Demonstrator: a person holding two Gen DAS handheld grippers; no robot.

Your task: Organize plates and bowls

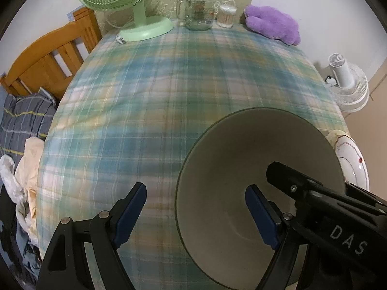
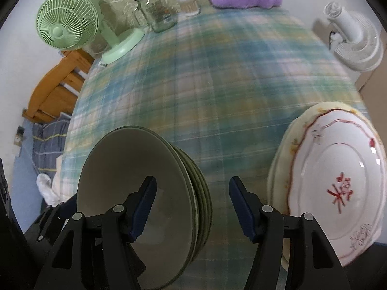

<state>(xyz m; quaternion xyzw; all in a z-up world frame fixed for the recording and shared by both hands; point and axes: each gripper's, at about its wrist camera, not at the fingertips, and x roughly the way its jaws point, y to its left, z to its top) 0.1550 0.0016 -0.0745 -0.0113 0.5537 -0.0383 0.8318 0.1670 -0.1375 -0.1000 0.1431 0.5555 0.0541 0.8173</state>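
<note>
A stack of grey-green bowls (image 2: 135,181) stands on the plaid tablecloth (image 2: 205,84) near the front edge. In the left wrist view only the top bowl (image 1: 241,164) shows. My left gripper (image 1: 196,217) is open astride that bowl's left rim, with one pad inside the bowl and one outside. My right gripper (image 2: 193,209) is open astride the stack's right rim, and neither pad touches it; it also reaches into the left wrist view as the right gripper (image 1: 314,183). A white plate with red markings (image 2: 338,181) lies on a cream plate to the right of the stack.
Along the table's far edge stand a green fan (image 1: 125,4), a glass jar (image 1: 199,7), a cotton swab tub (image 1: 226,15) and a purple plush (image 1: 273,23). A white fan (image 1: 348,84) is off the right side. A wooden frame (image 1: 48,58) and bedding lie left.
</note>
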